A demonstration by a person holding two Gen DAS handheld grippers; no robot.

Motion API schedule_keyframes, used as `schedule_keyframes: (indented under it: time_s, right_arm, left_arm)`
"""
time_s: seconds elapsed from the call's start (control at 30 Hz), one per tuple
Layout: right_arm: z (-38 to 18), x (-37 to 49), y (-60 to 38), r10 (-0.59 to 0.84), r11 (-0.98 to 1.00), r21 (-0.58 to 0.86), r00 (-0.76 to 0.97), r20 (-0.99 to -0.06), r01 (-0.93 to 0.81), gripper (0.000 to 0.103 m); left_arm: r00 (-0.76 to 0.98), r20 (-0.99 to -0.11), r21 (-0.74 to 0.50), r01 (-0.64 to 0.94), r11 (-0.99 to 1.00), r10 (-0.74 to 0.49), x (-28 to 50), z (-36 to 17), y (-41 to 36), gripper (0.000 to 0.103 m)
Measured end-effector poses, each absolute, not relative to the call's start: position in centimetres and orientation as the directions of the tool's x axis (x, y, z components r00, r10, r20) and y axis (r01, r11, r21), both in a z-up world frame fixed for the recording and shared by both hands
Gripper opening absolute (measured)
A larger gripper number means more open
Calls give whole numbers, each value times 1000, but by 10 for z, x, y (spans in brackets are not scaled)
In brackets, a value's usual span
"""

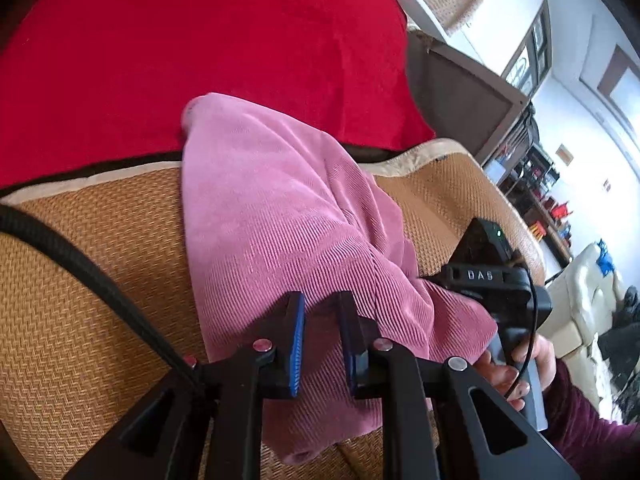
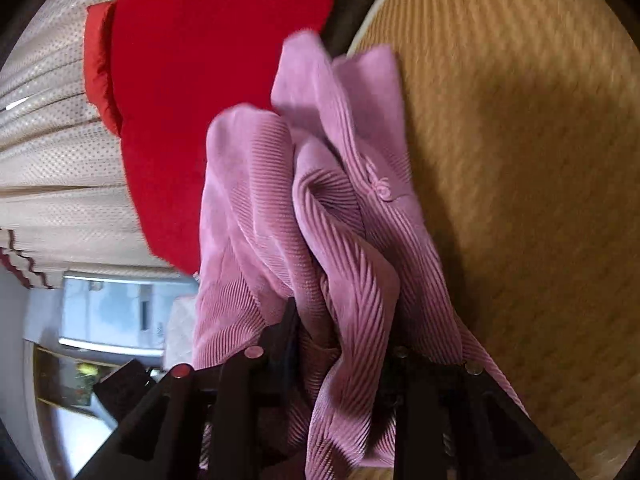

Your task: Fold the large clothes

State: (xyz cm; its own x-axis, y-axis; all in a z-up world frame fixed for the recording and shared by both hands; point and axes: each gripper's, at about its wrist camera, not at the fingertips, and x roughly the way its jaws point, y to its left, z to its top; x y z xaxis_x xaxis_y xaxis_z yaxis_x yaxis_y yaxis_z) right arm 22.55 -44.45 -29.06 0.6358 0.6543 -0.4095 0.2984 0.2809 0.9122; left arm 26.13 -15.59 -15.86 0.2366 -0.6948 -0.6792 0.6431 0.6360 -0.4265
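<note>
A person folding a pink corduroy garment (image 1: 280, 208) works with a gripper in each hand. Nearest the left wrist camera, the left gripper (image 1: 322, 344) stands spread, its blue-padded fingers (image 1: 298, 344) straddling a ridge of the cloth without pinching it. The right gripper (image 2: 340, 336) has a thick twist of the same garment bunched between its fingers and appears pressed together on it; part of the cloth hangs past the camera. In the left wrist view the right gripper's black body (image 1: 492, 276) sits at the garment's near right edge, held by the person's hand (image 1: 516, 372).

The garment lies as a long, doubled strip across a woven tan mat (image 1: 80, 280), its far end reaching onto a red blanket (image 1: 200, 40) beyond. A small embroidered motif (image 2: 380, 188) shows on one panel.

By the look of it, the fold is midway: the cloth is gathered lengthwise but rumpled and twisted at the right gripper, with flattening and at least one more fold likely left. The ribbed fabric looks soft and thick, apt to slump instead of holding a crease.
</note>
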Motion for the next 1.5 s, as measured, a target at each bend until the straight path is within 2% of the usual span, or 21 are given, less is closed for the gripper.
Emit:
schedule_keyframes:
  time_s: [0.1, 0.23, 0.27, 0.33, 0.43, 0.53, 0.6, 0.67, 0.73, 0.87, 1.0, 1.03, 1.07, 1.1, 1.17, 1.2, 1.23, 1.33, 1.4, 1.5]
  right_arm:
    - [-289, 229, -447, 646, 320, 904, 633, -427, 283, 27]
    - [-270, 227, -462, 537, 440, 849, 673, -509, 292, 28]
    - [-260, 225, -468, 485, 480, 822, 687, -540, 307, 31]
    - [-244, 221, -473, 399, 551, 767, 703, -589, 329, 31]
    - [-226, 213, -476, 294, 613, 699, 715, -634, 368, 31]
    - [-207, 204, -466, 229, 670, 648, 729, -645, 362, 31]
    - [-198, 195, -464, 216, 699, 622, 727, -652, 351, 31]
    - [-190, 182, -464, 188, 709, 603, 727, -660, 364, 32]
    - [-182, 167, -471, 163, 710, 602, 747, -645, 365, 36]
    - [-149, 148, -449, 231, 758, 616, 797, -559, 213, 36]
    - [-130, 144, -403, 326, 824, 565, 774, -543, 50, 36]
    - [-132, 145, -394, 353, 827, 562, 751, -557, 28, 36]
    - [-141, 150, -385, 357, 843, 537, 711, -606, 35, 36]
    - [-152, 156, -383, 329, 861, 504, 675, -660, 73, 33]
    - [-192, 173, -389, 296, 862, 471, 571, -766, 185, 28]
    - [-209, 177, -396, 308, 840, 494, 553, -774, 225, 18]
    - [-215, 177, -401, 325, 819, 523, 559, -763, 237, 16]
    - [-198, 173, -403, 340, 831, 519, 556, -759, 200, 16]
    - [-182, 175, -407, 352, 841, 511, 539, -765, 176, 21]
    - [-152, 184, -419, 398, 804, 576, 589, -703, 144, 21]
  left_arm:
    - [215, -651, -485, 620, 617, -728, 267, -168, -159, 17]
    - [271, -683, -360, 683, 636, -678, 249, -179, -189, 17]
    - [298, -686, -316, 700, 640, -664, 242, -181, -198, 17]
    - [317, -698, -263, 720, 642, -642, 233, -183, -213, 17]
    - [328, -714, -224, 730, 645, -619, 230, -182, -223, 17]
    - [294, -712, -279, 716, 640, -638, 236, -173, -210, 18]
    - [286, -706, -299, 708, 640, -647, 235, -162, -194, 23]
    - [319, -693, -265, 721, 640, -646, 229, -150, -183, 45]
    - [359, -664, -239, 729, 641, -656, 223, -137, -168, 49]
    - [334, -638, -277, 741, 611, -694, 216, -125, -150, 49]
    - [295, -716, -210, 773, 599, -632, 206, -146, -167, 49]
    - [272, -750, -203, 773, 601, -602, 206, -157, -175, 53]
    - [247, -780, -204, 768, 608, -574, 208, -170, -180, 62]
    - [230, -804, -200, 763, 614, -548, 209, -180, -185, 63]
    - [197, -874, -154, 754, 639, -444, 212, -206, -198, 59]
    - [265, -858, -77, 780, 620, -439, 203, -204, -203, 59]
    - [277, -859, -31, 810, 585, -430, 194, -201, -208, 58]
    - [238, -820, -74, 858, 509, -521, 182, -182, -205, 59]
    - [255, -793, -67, 866, 496, -553, 182, -167, -197, 59]
    - [236, -718, -161, 859, 487, -655, 195, -142, -178, 59]
